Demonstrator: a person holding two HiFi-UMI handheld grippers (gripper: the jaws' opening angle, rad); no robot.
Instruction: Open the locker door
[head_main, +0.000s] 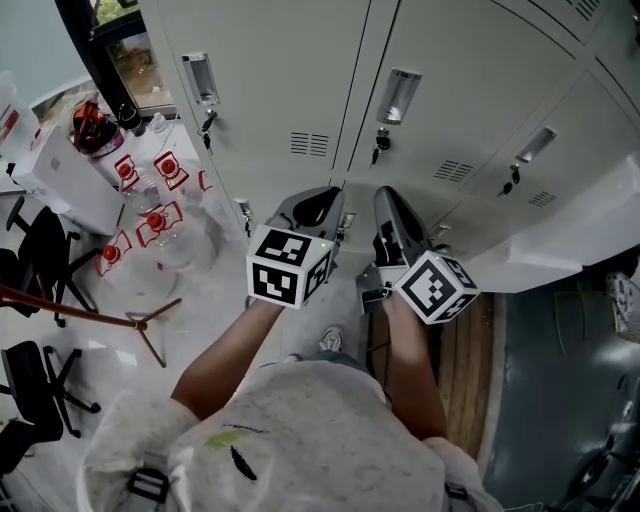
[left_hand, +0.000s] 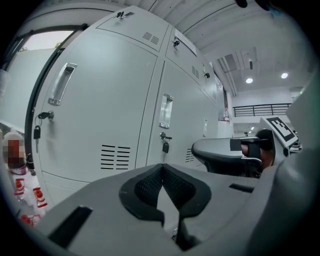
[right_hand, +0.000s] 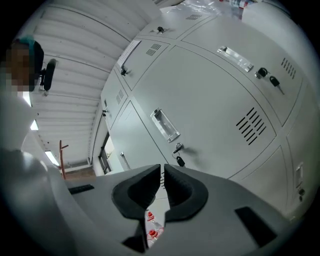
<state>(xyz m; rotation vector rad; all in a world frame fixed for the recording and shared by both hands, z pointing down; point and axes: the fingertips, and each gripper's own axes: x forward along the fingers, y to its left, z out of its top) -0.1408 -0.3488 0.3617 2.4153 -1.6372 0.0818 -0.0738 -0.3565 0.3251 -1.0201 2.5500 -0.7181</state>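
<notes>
A: Two claws face grey lockers (head_main: 280, 60). How does the left gripper (head_main: 315, 205) stand?
B: Jaws pressed together, nothing between them. The right gripper (head_main: 392, 205), beside it, matches: closed, empty.
A: And the locker door (head_main: 460, 70)?
B: Shut, just ahead of both, key (head_main: 379, 145) hanging below its handle (head_main: 400, 95).

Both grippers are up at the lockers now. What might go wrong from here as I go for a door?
The right gripper is shut, nothing between its fingers; unopened, it would likely bump the recessed handle rather than hook it. A key hangs next to that handle and could snag. The bottles left of the lockers might get knocked by a swinging door.
</notes>
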